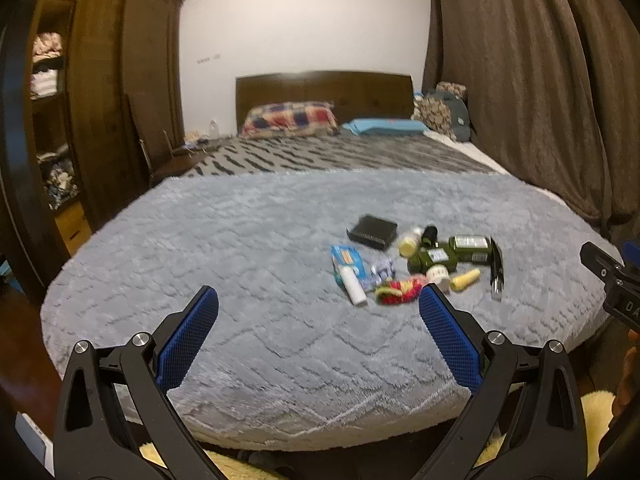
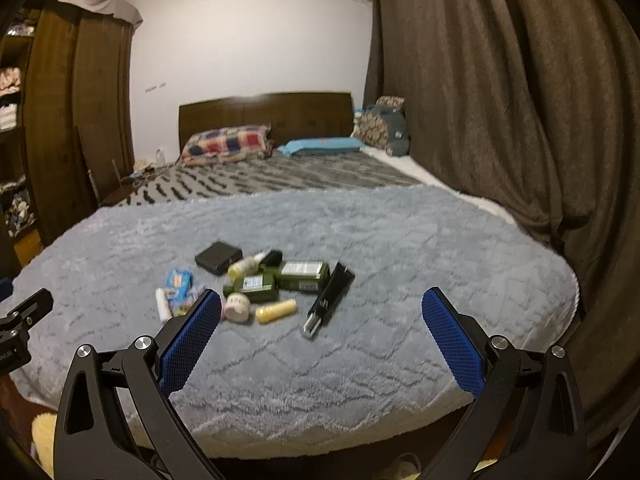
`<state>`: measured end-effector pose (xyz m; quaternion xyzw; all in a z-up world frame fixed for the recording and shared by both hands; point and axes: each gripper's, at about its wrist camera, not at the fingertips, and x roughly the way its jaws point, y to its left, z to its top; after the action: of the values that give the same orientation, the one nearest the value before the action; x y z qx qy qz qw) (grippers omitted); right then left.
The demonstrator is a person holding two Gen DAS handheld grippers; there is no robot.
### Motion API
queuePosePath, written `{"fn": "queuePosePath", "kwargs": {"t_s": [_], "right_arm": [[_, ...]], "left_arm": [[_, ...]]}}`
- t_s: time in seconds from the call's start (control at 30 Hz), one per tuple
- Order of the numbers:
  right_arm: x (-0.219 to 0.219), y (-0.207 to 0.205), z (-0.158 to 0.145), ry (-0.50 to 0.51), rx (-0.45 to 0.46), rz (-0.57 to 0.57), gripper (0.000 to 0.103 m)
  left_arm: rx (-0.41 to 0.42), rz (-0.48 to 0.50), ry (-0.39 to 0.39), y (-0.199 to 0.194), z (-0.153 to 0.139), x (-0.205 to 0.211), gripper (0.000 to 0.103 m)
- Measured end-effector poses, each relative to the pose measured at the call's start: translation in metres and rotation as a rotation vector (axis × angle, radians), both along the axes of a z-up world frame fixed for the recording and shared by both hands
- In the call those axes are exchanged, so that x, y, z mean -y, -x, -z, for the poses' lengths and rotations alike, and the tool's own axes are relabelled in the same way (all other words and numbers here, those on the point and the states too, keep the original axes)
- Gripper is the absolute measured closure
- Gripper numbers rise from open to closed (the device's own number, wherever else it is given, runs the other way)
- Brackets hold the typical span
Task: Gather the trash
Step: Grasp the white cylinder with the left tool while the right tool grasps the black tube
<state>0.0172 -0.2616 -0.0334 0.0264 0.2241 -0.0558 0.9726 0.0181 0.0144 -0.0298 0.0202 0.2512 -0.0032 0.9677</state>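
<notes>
Both grippers hover over the near edge of the grey fleece blanket (image 2: 400,240), left gripper (image 1: 318,312) and right gripper (image 2: 322,312) each spread wide, holding nothing. Trash pile sits mid-blanket ahead of them: two green bottles (image 2: 280,278), black tube (image 2: 330,298), black box (image 2: 219,257), blue wrapper (image 1: 346,260), small yellow bottle (image 2: 276,311).

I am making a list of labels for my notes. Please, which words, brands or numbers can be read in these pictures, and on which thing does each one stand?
"DA": white letters on the right gripper's black body, cut off at the picture edge.
Green bottles: pale labels, print too blurred to read.
Black tube: light marks, unreadable.
Blue packet: blurred, unreadable.
Wall marks: too small.
</notes>
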Motion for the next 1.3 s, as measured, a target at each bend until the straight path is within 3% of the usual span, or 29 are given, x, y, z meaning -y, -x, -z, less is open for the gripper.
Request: {"fn": "queuePosePath", "kwargs": {"t_s": [0.4,0.57,0.73,0.9,1.0,1.17,1.3], "right_arm": [[0.011,-0.057,0.069,-0.005,-0.148,0.002,0.003],[0.026,-0.089,0.088,-0.035,-0.185,0.026,0.003],[0.029,-0.12,0.098,-0.069,-0.19,0.041,0.024],[0.028,-0.146,0.106,-0.111,-0.216,0.04,0.05],[0.03,-0.156,0.11,-0.138,-0.226,0.04,0.058],[0.032,-0.172,0.119,-0.168,-0.263,0.04,0.063],[0.035,-0.185,0.132,-0.163,-0.302,0.056,0.064]], "left_arm": [[-0.159,0.032,-0.037,-0.062,0.065,0.007,0.008],[-0.198,0.027,0.004,-0.1,0.082,0.004,0.008],[-0.238,0.051,0.016,-0.132,0.101,0.011,0.009],[-0.278,0.063,0.069,-0.153,0.112,0.013,0.032],[-0.286,0.067,0.085,-0.161,0.113,0.012,0.044],[-0.312,0.076,0.091,-0.175,0.119,0.016,0.056],[-0.34,0.094,0.104,-0.188,0.127,0.02,0.071]]}}
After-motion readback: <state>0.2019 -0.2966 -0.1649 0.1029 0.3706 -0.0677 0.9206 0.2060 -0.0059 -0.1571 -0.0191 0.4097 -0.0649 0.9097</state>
